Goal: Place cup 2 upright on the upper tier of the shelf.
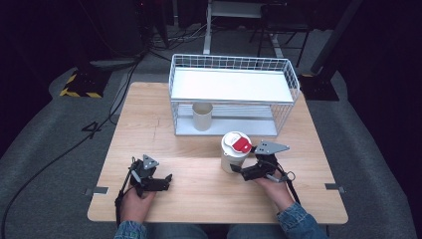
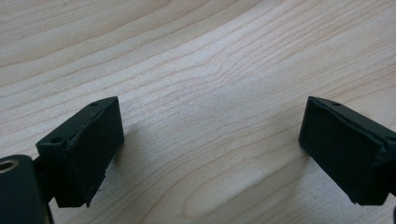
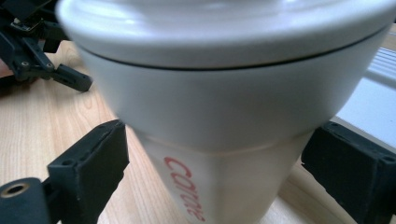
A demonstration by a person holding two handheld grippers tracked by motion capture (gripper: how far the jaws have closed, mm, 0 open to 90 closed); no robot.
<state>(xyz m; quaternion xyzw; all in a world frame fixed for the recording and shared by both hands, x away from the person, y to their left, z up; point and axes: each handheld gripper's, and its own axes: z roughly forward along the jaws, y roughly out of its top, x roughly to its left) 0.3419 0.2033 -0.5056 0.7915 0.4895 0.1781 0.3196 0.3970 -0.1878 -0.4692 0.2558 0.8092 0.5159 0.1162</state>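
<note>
Black jaws of my right gripper [image 3: 215, 172] stand spread around the white lidded cup [image 3: 224, 107], red lettering on its side, not pinching it.

Lab or recording studio. Light wooden table [image 1: 199, 199] on grey carpet [image 1: 45, 149]; black cables [image 1: 59, 154] trailing at 9 o'clock; yellow-black hazard-striped stand base [image 1: 79, 90] at 10 o'clock; dark backdrop, metal desk legs [image 1: 207, 30] at 12 o'clock.
</note>
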